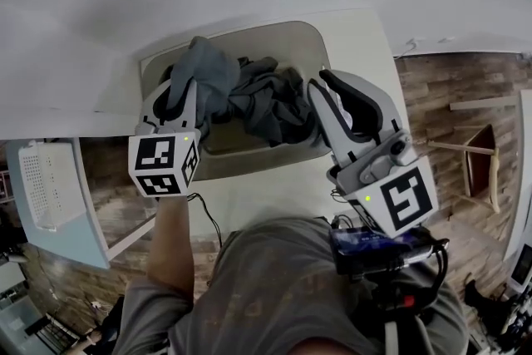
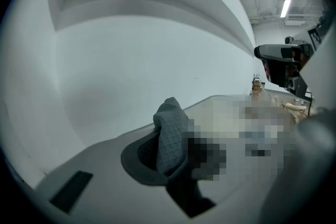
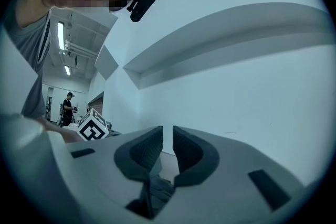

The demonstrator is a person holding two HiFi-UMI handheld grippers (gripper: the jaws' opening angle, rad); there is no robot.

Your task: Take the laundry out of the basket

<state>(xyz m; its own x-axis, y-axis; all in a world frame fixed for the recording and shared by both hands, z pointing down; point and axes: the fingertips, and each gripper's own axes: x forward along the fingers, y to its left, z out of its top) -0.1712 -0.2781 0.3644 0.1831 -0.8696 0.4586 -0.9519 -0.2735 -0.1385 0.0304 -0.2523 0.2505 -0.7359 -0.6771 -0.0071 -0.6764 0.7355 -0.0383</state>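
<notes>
**Left tongs on a grey cloth, right tongs idle at the pile**

White wall ahead, wood-look floor (image 1: 453, 87) to the right. A white worktop (image 1: 274, 199) carries the basket (image 1: 249, 165), a shallow pale tub right in front of me.

Laundry (image 1: 270, 108): a dark grey heap inside the basket, none of it out yet.

Left tongs (image 1: 184, 96): clamped on a fold of grey waffle-textured cloth (image 2: 170, 134). The fold stands up between the pads, raised above the heap. I take this grip to be high on the fold so the piece will peel off the others when lifted.

Right tongs (image 3: 167, 136): pads nearly together, only a thin slit, nothing between them. The tips sit at the right edge of the heap, probably waiting for the next garment or ready to hold the pile down.

My read: early in the job, first item being drawn. Risk: the cloth drags its neighbours along.
</notes>
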